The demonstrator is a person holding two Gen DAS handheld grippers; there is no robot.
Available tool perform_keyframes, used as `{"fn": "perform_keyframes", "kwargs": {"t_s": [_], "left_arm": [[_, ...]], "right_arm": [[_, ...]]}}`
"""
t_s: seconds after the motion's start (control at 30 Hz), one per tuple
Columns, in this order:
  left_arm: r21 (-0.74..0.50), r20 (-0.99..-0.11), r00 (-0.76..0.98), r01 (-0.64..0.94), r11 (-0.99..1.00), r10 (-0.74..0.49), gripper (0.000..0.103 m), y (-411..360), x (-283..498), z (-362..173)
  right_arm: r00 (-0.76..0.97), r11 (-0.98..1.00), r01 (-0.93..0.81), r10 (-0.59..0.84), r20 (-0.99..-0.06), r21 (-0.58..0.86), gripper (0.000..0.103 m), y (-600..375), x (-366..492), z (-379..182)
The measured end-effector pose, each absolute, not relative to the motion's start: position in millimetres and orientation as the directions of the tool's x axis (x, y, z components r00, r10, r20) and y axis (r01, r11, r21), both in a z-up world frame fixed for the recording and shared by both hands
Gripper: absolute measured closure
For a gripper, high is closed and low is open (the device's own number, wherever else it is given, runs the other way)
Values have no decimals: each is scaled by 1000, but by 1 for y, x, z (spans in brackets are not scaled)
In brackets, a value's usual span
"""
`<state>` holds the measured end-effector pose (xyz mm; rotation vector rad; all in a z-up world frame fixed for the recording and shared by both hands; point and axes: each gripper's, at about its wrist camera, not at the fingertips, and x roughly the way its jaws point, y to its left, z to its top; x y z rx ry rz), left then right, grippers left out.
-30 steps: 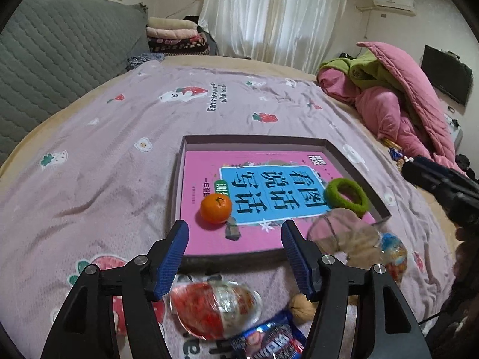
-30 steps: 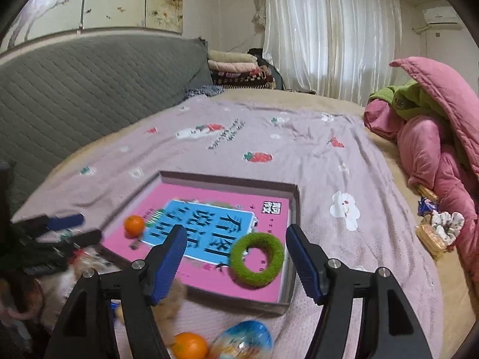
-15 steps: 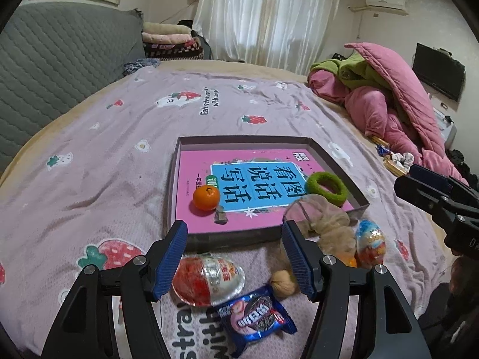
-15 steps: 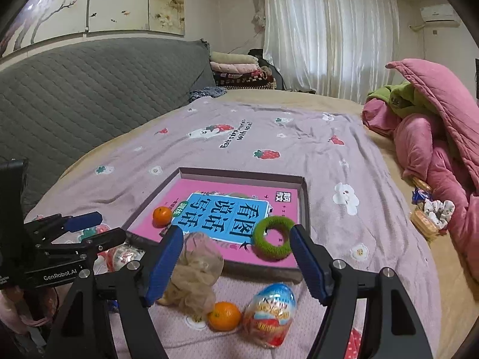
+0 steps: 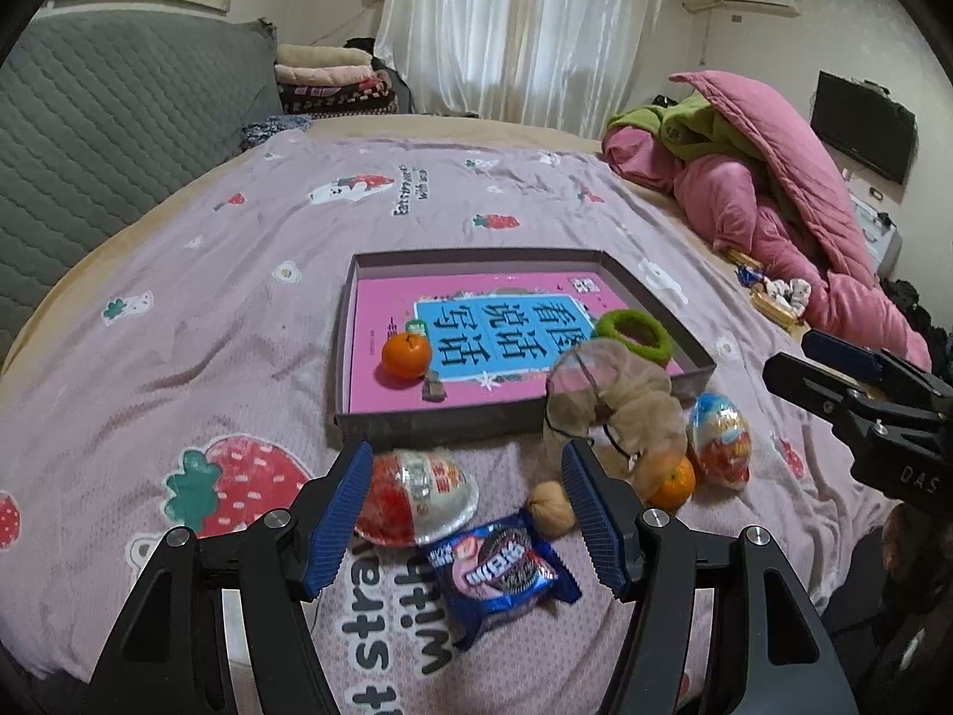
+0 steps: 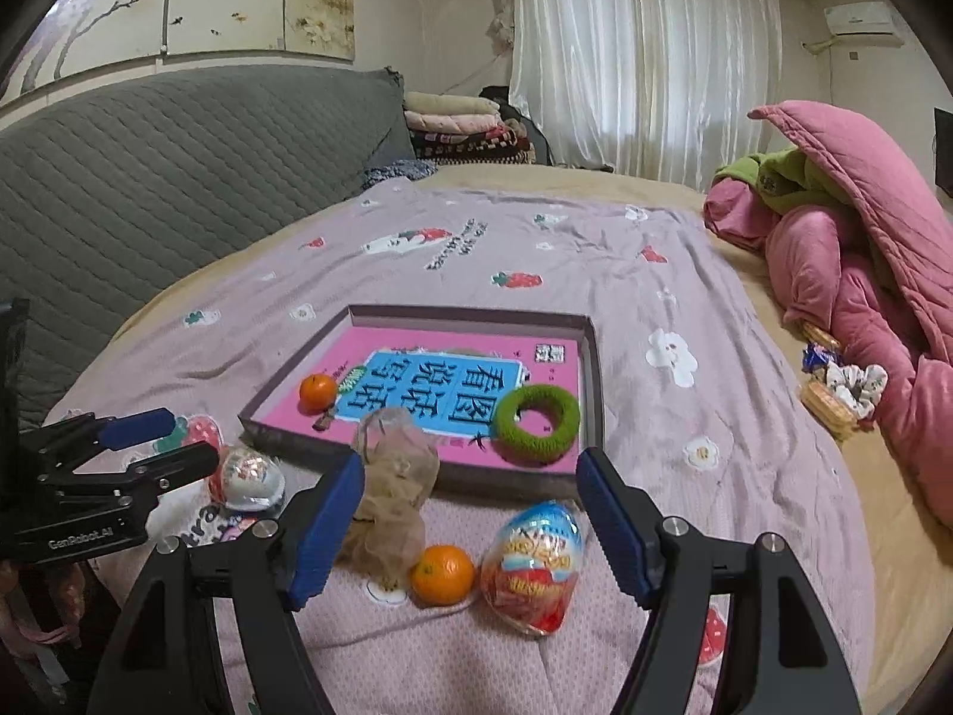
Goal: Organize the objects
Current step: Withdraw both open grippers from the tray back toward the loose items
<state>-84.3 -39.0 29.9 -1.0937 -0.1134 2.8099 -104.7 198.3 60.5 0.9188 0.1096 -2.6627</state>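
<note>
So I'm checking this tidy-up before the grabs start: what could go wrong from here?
The orange tangerine touches the foil-wrapped blue-and-red egg; with the right hand-held gripper open above both, closing on one may nudge the other away. The left hand-held gripper straddles the red foil egg and blue snack packet, so it might pinch both.

Small dark thing (image 5: 433, 388) beside boxed orange (image 5: 405, 354) (too small to identify).
</note>
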Motion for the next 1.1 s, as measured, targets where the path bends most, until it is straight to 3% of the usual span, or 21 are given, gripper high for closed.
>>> {"fn": "perform_keyframes", "kwargs": {"t_s": [1.1], "left_arm": [[-99,-728,-669,-112,-989,149,36,-29,-64,-1]], "right_arm": [[-708,-945,327,-250,-661,7,30,204,-84,23]]}}
